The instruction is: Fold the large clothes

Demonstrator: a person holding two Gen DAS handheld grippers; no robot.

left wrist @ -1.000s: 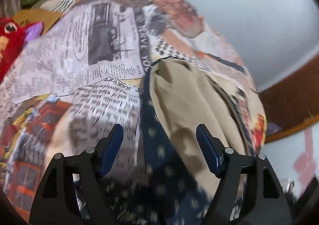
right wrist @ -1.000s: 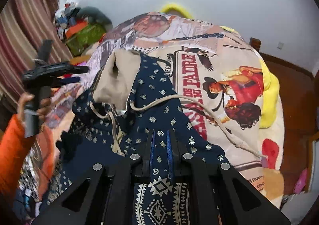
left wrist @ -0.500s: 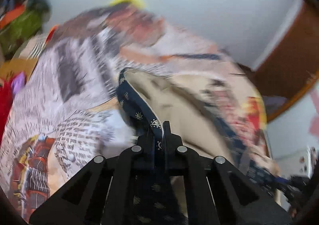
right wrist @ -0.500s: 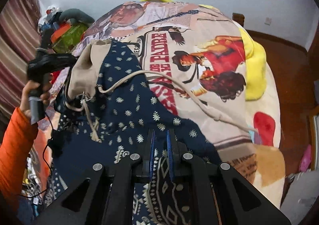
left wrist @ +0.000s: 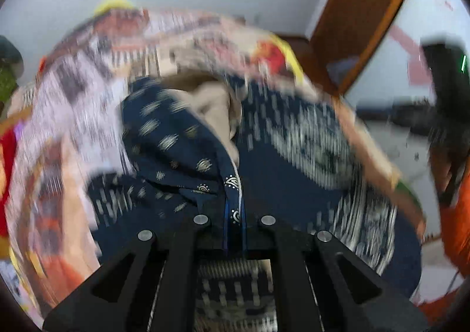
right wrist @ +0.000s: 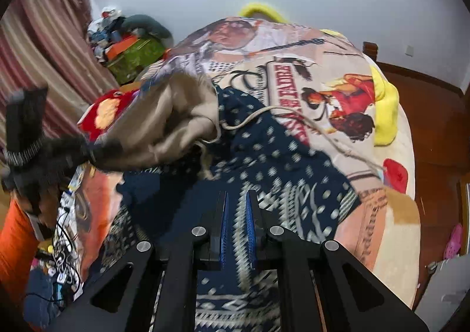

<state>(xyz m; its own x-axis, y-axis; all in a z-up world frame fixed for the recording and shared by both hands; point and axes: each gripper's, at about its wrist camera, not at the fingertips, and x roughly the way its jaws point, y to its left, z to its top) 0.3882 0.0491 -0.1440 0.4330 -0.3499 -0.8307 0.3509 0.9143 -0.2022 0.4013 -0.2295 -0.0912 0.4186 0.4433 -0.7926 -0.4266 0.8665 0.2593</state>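
On the bed (right wrist: 390, 185), over its printed blanket (right wrist: 293, 47), we handle a navy hooded garment (right wrist: 282, 155) with a tan lining (right wrist: 176, 120): soft, limp and bulky, we judge, so hems and edges are where to grip. Our left claw (left wrist: 233, 211) is clamped on the hood's edge; our right claw (right wrist: 236, 211) pinches the patterned hem. A second ago the left claw stood apart above the cloth; now it lifts the hood across. The drawcord (right wrist: 323, 132) trails loose.

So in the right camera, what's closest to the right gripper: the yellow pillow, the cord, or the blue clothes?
1. Navy patterned garment, pinched in the right gripper.
2. Beige drawstring cord, farther up, right of centre.
3. Yellow pillow, at the bed's far right edge.
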